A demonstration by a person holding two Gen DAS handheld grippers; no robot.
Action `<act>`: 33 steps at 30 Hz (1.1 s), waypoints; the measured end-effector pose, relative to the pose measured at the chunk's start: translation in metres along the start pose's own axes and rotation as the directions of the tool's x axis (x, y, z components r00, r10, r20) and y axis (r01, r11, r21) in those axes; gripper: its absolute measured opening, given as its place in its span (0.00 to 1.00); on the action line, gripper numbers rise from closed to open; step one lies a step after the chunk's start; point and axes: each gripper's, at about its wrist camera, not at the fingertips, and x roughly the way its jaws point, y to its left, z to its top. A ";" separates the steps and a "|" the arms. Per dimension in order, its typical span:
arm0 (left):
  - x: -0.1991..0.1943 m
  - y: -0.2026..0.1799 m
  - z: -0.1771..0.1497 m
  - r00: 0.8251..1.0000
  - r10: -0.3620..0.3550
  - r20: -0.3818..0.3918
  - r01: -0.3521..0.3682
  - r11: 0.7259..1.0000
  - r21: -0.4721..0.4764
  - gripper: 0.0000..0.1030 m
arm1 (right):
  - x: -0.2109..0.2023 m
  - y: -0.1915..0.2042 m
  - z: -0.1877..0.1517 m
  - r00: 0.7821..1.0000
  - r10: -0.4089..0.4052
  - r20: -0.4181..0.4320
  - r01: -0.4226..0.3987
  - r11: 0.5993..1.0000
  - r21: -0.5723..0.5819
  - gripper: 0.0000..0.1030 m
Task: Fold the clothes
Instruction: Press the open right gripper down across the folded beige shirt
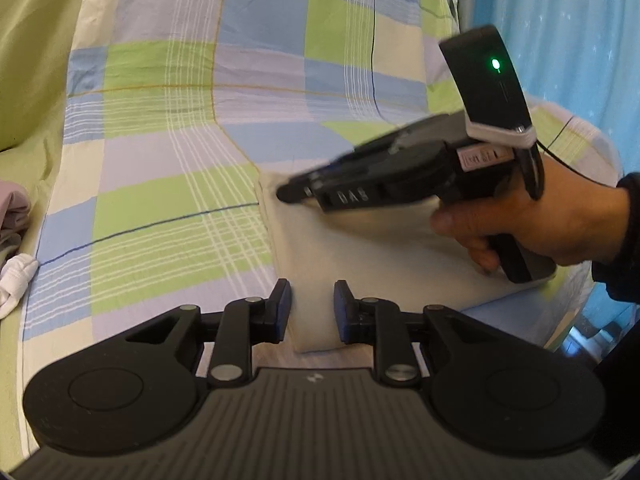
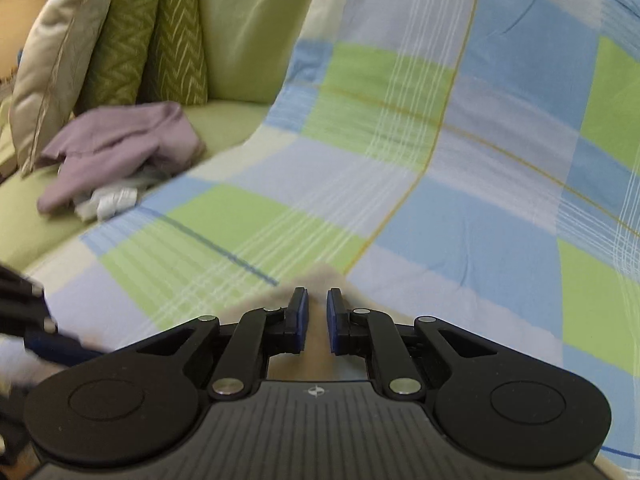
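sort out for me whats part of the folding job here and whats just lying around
In the job:
- cream garment, folded flat on the checked sheet
- left claw, open around its near corner
- right claw, over its far corner
- lilac garment and white garment, probably waiting

Lying about:
- cushions
- blue curtain

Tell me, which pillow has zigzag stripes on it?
The dark green zigzag pillow, standing between the plain grey pillow and the plain light green cushion. Only it carries a zigzag pattern.
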 end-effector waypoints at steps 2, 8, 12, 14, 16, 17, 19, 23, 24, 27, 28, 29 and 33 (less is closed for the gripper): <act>0.002 0.000 0.000 1.000 0.006 -0.004 -0.006 1.000 -0.001 0.19 | 0.007 -0.005 0.007 1.000 -0.001 0.011 0.000 1.000 0.030 0.07; -0.004 -0.002 0.007 1.000 0.012 0.015 -0.013 1.000 0.021 0.20 | -0.017 -0.024 0.004 0.998 -0.003 0.065 -0.007 0.988 0.151 0.09; 0.005 -0.002 0.004 1.000 0.015 -0.015 -0.014 0.999 0.038 0.21 | -0.033 -0.022 -0.013 0.998 -0.056 0.004 0.056 0.995 0.083 0.10; 0.007 -0.001 0.002 1.000 0.013 -0.013 -0.013 0.999 0.038 0.21 | -0.036 -0.029 -0.027 0.995 -0.096 -0.006 0.096 0.994 0.050 0.11; 0.007 0.000 0.001 1.000 0.015 -0.013 -0.014 0.999 0.038 0.22 | -0.043 -0.042 -0.036 0.990 -0.141 0.005 0.141 0.988 0.062 0.14; 0.008 0.000 0.002 1.000 0.017 -0.016 -0.016 0.999 0.041 0.22 | -0.046 -0.047 -0.039 0.983 -0.184 -0.003 0.184 0.980 0.076 0.14; 0.008 -0.003 0.003 1.000 0.025 -0.017 -0.024 0.998 0.053 0.22 | -0.058 -0.061 -0.044 0.977 -0.215 -0.004 0.214 0.967 0.138 0.15; 0.003 -0.011 0.012 1.000 0.012 0.007 -0.013 0.997 0.072 0.20 | -0.091 -0.070 -0.051 0.980 -0.198 0.031 0.185 0.953 0.241 0.14; 0.003 -0.013 0.014 1.000 0.000 0.015 -0.001 0.998 0.069 0.20 | -0.095 -0.067 -0.053 0.981 -0.189 0.029 0.177 0.954 0.242 0.14; 0.016 -0.018 0.019 1.000 -0.006 0.007 0.005 0.996 0.092 0.20 | -0.091 -0.059 -0.065 0.984 -0.171 -0.045 0.177 0.964 0.200 0.14; 0.021 -0.020 0.019 1.000 0.000 0.002 0.000 0.994 0.107 0.20 | -0.091 -0.059 -0.070 0.983 -0.180 -0.044 0.185 0.967 0.177 0.15; 0.025 -0.021 0.019 1.000 0.007 -0.002 -0.007 0.992 0.124 0.20 | -0.093 -0.064 -0.072 0.981 -0.191 -0.038 0.195 0.966 0.169 0.15; 0.032 -0.017 0.019 0.999 0.039 -0.006 -0.038 0.982 0.184 0.24 | -0.107 -0.090 -0.088 0.961 -0.270 -0.058 0.276 0.936 0.220 0.15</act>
